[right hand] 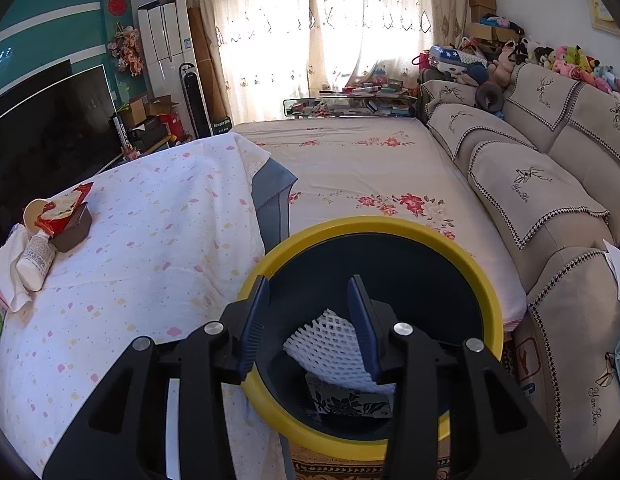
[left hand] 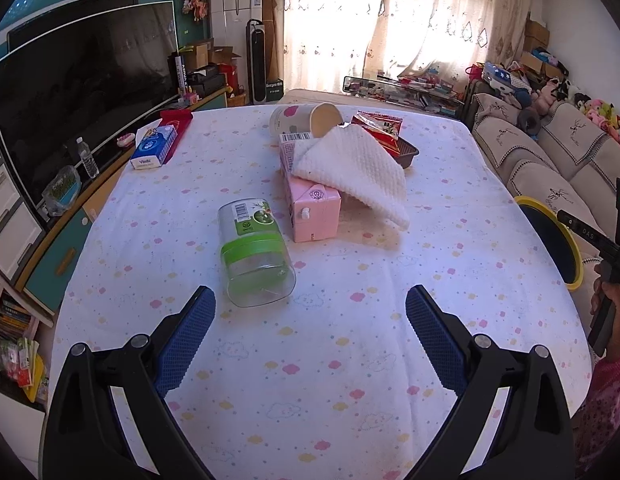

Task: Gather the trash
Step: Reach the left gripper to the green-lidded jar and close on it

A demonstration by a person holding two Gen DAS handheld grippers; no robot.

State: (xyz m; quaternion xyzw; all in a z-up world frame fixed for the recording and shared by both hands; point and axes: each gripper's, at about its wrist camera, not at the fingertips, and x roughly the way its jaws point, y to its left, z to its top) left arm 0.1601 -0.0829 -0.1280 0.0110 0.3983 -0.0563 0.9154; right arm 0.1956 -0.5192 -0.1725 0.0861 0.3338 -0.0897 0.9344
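The right gripper [right hand: 308,292] hangs over the bin [right hand: 486,280], jaws apart around nothing; the foam net [right hand: 330,344] lies inside. The left gripper [left hand: 310,304], wide apart, nears the jar [left hand: 255,256], which may roll away if nudged.

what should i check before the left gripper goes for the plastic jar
1. Left gripper open and empty: ok.
2. Plastic jar lying on its side just ahead of the left fingers, nothing on it: ok.
3. Jar apart from the pink carton: ok, small gap.
4. Right gripper clear of the foam net: cannot tell, the net sits between its pads.
5. Yellow-rimmed bin has room: ok.
6. Jar empty: cannot tell.
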